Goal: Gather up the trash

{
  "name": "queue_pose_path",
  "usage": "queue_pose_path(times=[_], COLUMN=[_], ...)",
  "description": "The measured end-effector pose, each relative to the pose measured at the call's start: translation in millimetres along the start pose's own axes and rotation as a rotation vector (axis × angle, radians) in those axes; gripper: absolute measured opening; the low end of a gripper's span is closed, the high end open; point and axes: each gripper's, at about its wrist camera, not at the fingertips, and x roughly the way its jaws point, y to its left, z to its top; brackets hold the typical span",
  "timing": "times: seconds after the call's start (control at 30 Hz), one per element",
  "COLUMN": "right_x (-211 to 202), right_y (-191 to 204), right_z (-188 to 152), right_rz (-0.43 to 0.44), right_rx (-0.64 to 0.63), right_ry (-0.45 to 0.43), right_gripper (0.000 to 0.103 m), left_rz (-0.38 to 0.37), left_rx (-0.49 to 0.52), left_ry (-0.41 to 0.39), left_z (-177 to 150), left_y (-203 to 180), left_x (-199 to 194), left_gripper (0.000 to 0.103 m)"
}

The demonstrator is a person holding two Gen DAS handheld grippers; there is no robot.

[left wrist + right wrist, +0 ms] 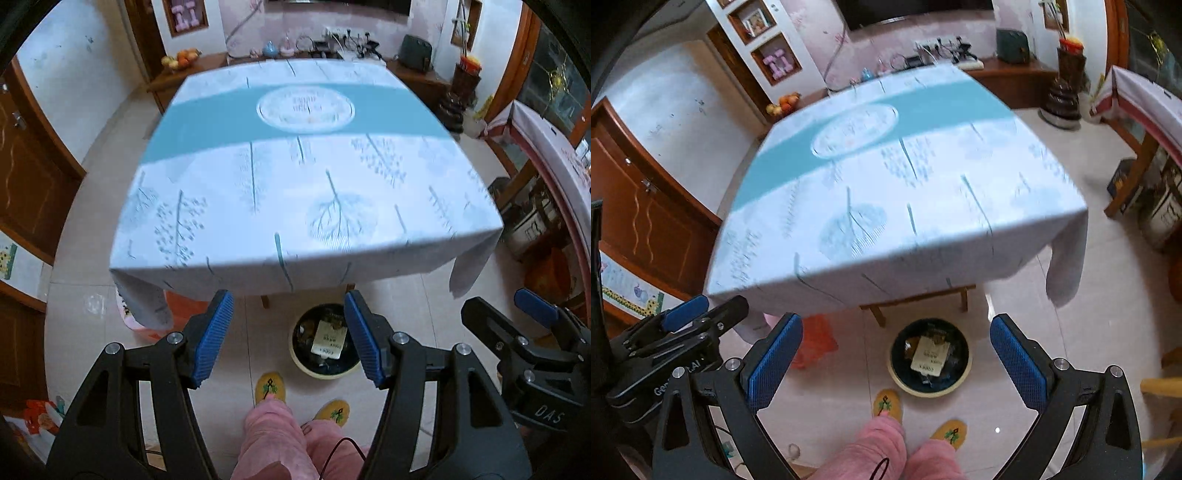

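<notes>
A round trash bin (325, 369) with a cream rim and dark liner stands on the floor in front of the table; it also shows in the right wrist view (929, 386). Inside lie a pale labelled packet (328, 340) (929, 354) and other dark scraps. My left gripper (289, 338) is open and empty, held high above the floor over the bin. My right gripper (897, 363) is open and empty, also high above the bin. Each gripper shows at the edge of the other's view.
A table under a white and teal tree-print cloth (295, 177) (905, 192) fills the middle. My yellow slippers (270, 387) (886, 404) and pink trousers are below. An orange-red bag (816, 339) lies under the table's left corner. Wooden cabinets stand left, shelves right.
</notes>
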Motion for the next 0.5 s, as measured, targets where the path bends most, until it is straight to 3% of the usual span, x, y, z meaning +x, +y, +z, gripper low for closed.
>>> queue_pose_path(times=[0.23, 0.5], right_x=[-41, -70], right_y=[18, 31], right_z=[20, 27], right_rz=[0.004, -0.007], right_rx=[-0.033, -0.081], right_ry=[-0.046, -0.107], right_gripper=[0.102, 0.102], left_rz=[0.013, -0.013], left_rx=[-0.030, -0.049], left_ry=[-0.064, -0.072], left_z=[10, 12], left_y=[-1, -1], left_x=[-40, -55], left_gripper=[0.060, 0.060])
